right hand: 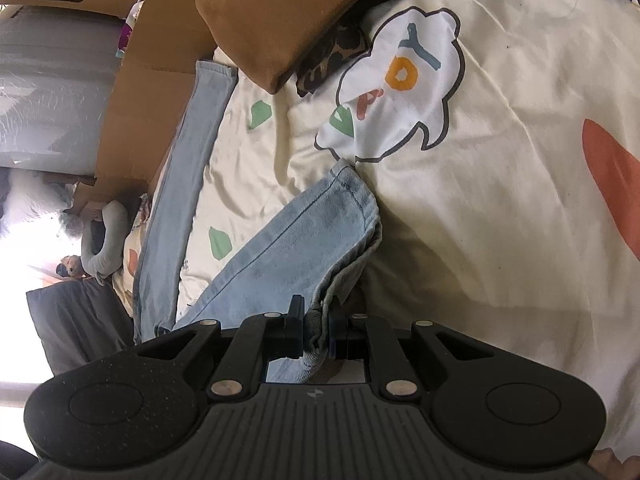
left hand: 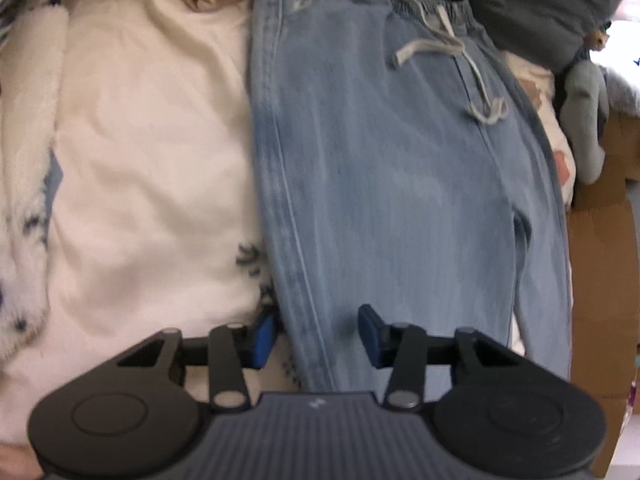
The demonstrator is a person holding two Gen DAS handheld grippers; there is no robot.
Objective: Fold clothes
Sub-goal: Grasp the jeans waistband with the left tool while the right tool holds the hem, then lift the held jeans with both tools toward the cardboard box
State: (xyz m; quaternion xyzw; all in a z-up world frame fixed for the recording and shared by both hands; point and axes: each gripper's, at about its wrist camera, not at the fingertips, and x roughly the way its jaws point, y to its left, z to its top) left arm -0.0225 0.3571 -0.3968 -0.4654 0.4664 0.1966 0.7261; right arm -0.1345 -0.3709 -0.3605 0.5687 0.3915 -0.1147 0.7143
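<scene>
Left gripper (left hand: 316, 336): jaws part open, straddling the jeans' (left hand: 392, 168) left side seam, pads not pressing that I can see. Jeans lie flat beside a cream garment (left hand: 152, 160), waistband at the far end. Right gripper (right hand: 316, 334): I've got it clamped narrow on a leg cuff (right hand: 320, 236), lifted above the printed bedsheet (right hand: 500, 208); other leg lies to the left.

Soft daylight, window glare at one edge, motion blur, strong fisheye bending.

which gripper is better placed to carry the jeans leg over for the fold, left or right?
Right. The right gripper is already shut on the jeans hem; the left gripper is open, its pads straddling the side seam.
</scene>
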